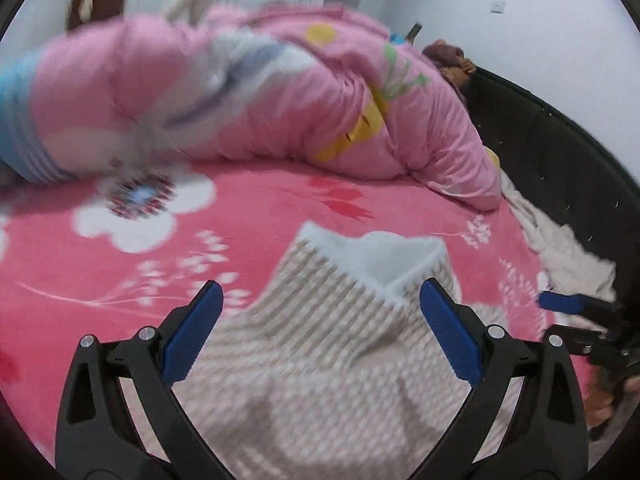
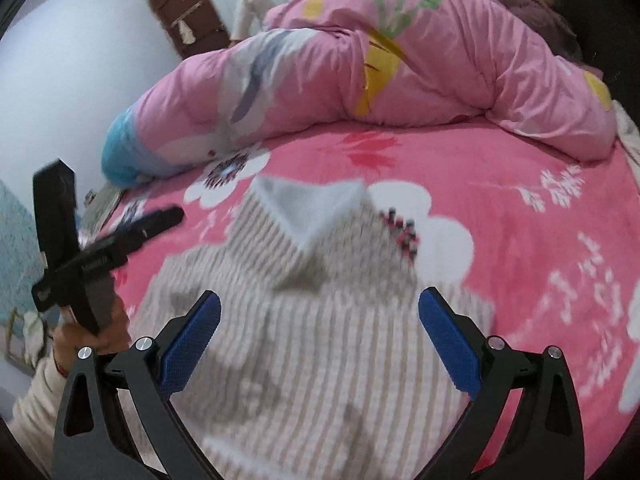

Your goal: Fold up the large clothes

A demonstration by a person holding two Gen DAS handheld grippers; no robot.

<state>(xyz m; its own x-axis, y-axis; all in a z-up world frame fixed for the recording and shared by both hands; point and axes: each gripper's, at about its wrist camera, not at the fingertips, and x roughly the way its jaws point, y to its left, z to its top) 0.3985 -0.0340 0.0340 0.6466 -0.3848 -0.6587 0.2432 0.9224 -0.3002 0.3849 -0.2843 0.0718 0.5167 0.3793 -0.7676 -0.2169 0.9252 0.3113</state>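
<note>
A beige-and-white striped fleece garment (image 1: pixel 320 344) with a pale lining at its collar (image 1: pixel 384 260) lies rumpled on the pink flowered bedspread (image 1: pixel 120 280). My left gripper (image 1: pixel 320 304) hovers over it, open, nothing between its blue pads. The right wrist view shows the same garment (image 2: pixel 320 340) and collar (image 2: pixel 308 208) under my right gripper (image 2: pixel 320 312), which is also open and empty. At the far right of the left wrist view the right gripper (image 1: pixel 576 308) shows side-on. On the left of the right wrist view a hand holds the left gripper (image 2: pixel 120 236).
A bulky pink quilt (image 1: pixel 280 92) with cartoon prints is heaped across the far side of the bed (image 2: pixel 400 60). A black padded bed frame (image 1: pixel 560 160) runs along the right, with a cream blanket (image 1: pixel 560 248) beside it. White walls and a brown door (image 2: pixel 188 12) stand behind.
</note>
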